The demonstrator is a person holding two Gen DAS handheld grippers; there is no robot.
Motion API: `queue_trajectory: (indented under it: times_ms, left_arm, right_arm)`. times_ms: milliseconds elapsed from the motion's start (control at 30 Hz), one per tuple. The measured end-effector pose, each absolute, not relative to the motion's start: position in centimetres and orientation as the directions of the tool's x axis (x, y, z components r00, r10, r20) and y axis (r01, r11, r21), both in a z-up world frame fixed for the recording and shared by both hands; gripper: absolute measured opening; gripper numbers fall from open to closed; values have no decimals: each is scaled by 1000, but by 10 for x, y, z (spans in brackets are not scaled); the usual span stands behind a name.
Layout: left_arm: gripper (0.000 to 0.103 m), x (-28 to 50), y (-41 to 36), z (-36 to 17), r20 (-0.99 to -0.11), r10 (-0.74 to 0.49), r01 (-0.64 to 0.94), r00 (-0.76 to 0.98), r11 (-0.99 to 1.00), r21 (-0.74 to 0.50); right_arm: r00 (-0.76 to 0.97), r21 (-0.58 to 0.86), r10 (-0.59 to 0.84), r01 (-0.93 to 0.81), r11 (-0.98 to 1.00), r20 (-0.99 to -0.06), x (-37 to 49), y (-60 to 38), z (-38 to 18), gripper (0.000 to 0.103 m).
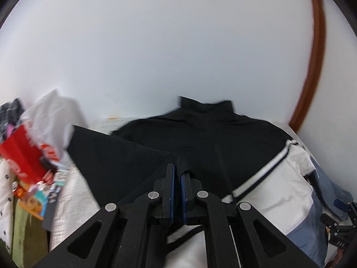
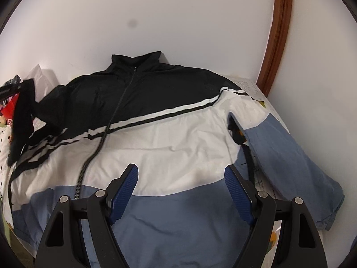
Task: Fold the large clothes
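Left gripper (image 1: 177,174) is pinched nearly closed on a black fold of the jacket (image 2: 178,134), low centre of the left wrist view. Right gripper (image 2: 180,174) hangs spread wide over the jacket's white and blue panels, holding nothing. The jacket lies flat, collar toward the wall (image 2: 178,22), filling mid-frame.
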State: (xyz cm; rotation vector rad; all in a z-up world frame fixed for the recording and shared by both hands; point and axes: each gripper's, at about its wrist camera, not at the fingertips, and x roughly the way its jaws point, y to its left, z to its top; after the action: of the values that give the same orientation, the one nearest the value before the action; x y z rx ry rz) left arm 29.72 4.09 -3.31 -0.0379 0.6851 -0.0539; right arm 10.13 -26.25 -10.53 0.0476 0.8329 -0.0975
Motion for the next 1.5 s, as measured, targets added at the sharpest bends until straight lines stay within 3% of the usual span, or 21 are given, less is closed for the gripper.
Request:
queue_trajectory:
  times_ms: [467,567,633,700,733,833,933,1100,1233,1500]
  left_arm:
    - [8,337,-45,-98,-769,-85,110,633,994,-19]
    - [24,336,-48,-102,-789,-98,119,606,992,-31]
    - [45,330,-49,-100,-790,-113,133,603,990,-40]
    - [55,320,-50,-92,-774,-125,149,620,988,-40]
    - [56,314,-49,-88,-767,-131,157,628,987,-41]
    - [58,299,-42,-75,-750,-155,165,644,984,-62]
    - [63,284,-27,-63,-728,-143,142,670,988,-64]
    - [70,267,26,-53,-704,-104,66,702,994,-82]
    - [75,261,80,-64,-720,-45,-38,693,994,-99]
    - [75,246,163,-115,-774,-1,-143,633,983,-117]
  right_arm:
    - [635,19,-64,123,992,-769,101,-316,-142,79]
    - [636,15,-62,115,993,-769,100,-316,-143,79]
    - [638,7,-61,104,995,-768,98,-313,-141,79]
    - [640,2,-54,87,996,-766,97,-307,-138,79]
    - [646,-1,-53,80,997,-762,96,-304,-135,77]
    - [658,-8,-40,50,999,-752,94,-291,-125,57]
    - [666,6,-11,23,1000,-746,96,-277,-115,52]
    - [685,32,62,-55,998,-726,113,-239,-96,52]
    - [675,32,114,-132,991,-729,144,-199,-93,69]
    - [636,84,270,-306,948,-723,224,-118,-99,69]
